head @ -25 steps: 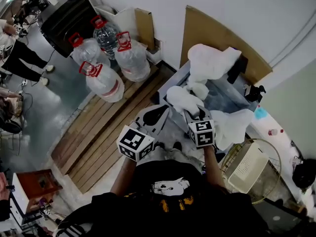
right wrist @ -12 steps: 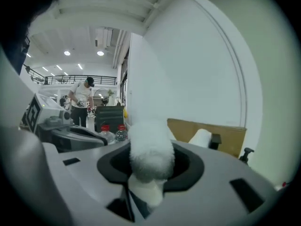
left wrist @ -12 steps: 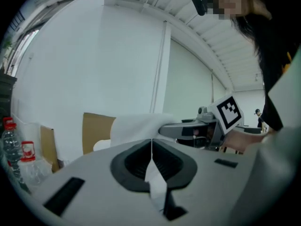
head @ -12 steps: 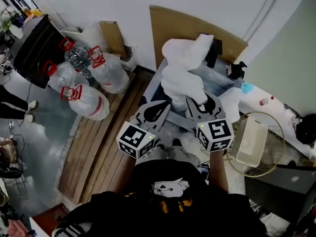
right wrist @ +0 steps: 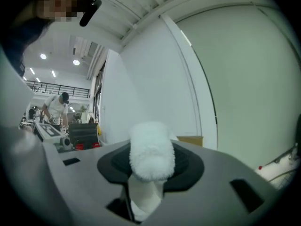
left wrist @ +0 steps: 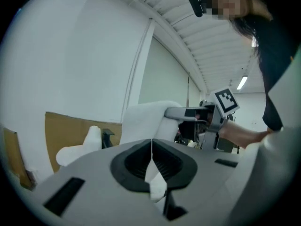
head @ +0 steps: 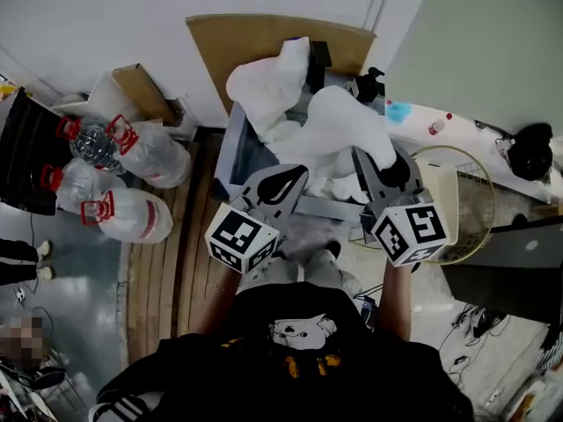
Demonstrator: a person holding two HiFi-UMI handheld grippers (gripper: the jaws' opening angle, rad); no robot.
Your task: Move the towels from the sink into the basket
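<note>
My right gripper point(head: 384, 170) is shut on a thick white towel point(head: 339, 128). It holds the towel up over the right end of the grey sink point(head: 230, 152), close to the round wire basket point(head: 489, 202). In the right gripper view the towel point(right wrist: 151, 149) bulges out from between the jaws of the right gripper point(right wrist: 150, 161). A second white towel point(head: 264, 82) hangs over the back of the sink. My left gripper point(head: 283, 181) hovers at the sink's front edge with its jaws shut and nothing seen in them. The left gripper point(left wrist: 151, 149) looks toward the held towel point(left wrist: 146, 121).
Large water bottles point(head: 132, 200) with red handles stand on wooden slats point(head: 180, 262) to the left. A cardboard sheet point(head: 255, 33) leans on the wall behind the sink. A white box point(head: 444, 196) lies in the basket. A counter point(head: 440, 126) runs to the right.
My right gripper has carried the towel up and to the right, from over the sink toward the basket. The head view has swung right. The left gripper has stayed shut near the sink's front.
</note>
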